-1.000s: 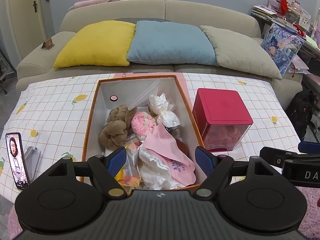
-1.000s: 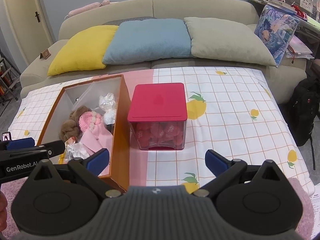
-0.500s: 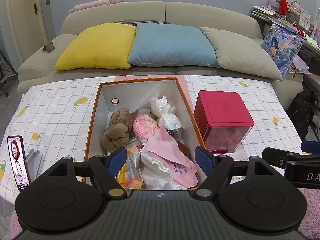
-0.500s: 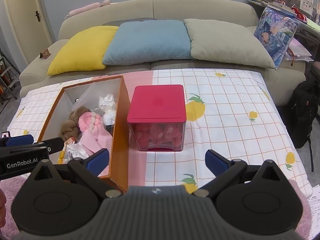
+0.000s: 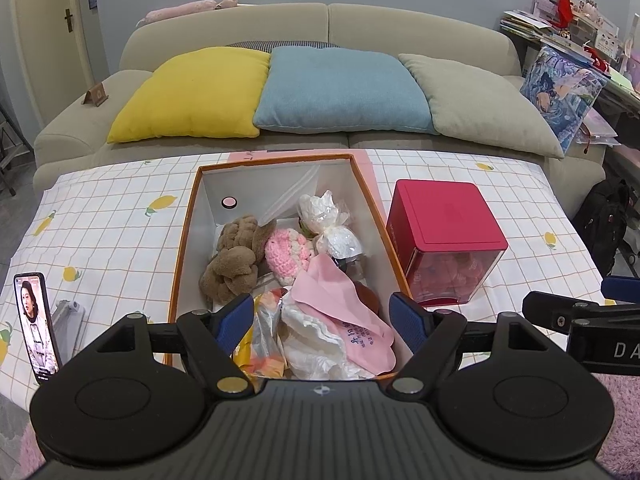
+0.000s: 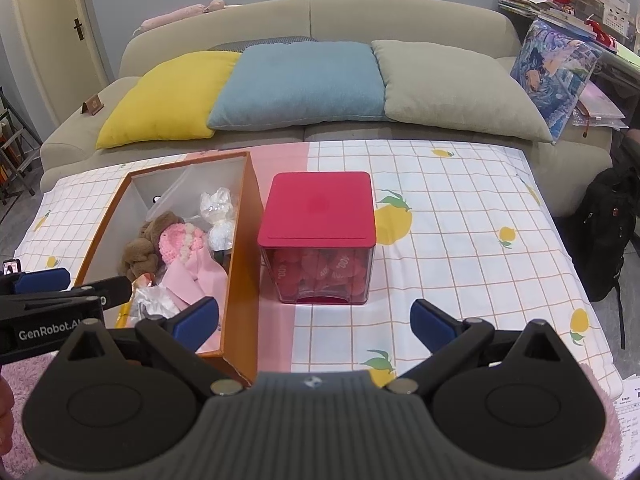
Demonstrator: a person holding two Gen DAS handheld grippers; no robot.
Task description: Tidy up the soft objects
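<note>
An orange-rimmed open box (image 5: 182,236) (image 6: 240,240) on the table holds soft things: a brown plush (image 5: 232,260) (image 6: 138,254), a pink crocheted ball (image 5: 286,250) (image 6: 176,244), a pink cloth (image 5: 340,308) (image 6: 200,276) and wrapped white bundles (image 5: 332,224). My left gripper (image 5: 322,320) hangs open over the box's near end, nothing between its blue pads. Beside the box stands a clear container with a red lid (image 5: 444,220) (image 6: 318,210), filled with red pieces. My right gripper (image 6: 316,318) is open just in front of that container, empty.
A phone (image 5: 34,326) showing a video stands at the table's left edge. The fruit-print tablecloth (image 6: 460,240) stretches to the right. Behind are a sofa with yellow (image 5: 192,96), blue and beige cushions, cluttered shelves (image 5: 580,40) and a black backpack (image 6: 604,240) at right.
Both views have shifted slightly, so the box and container sit a little lower in frame than a second ago. Neither gripper's jaws have changed, and nothing was picked up.
</note>
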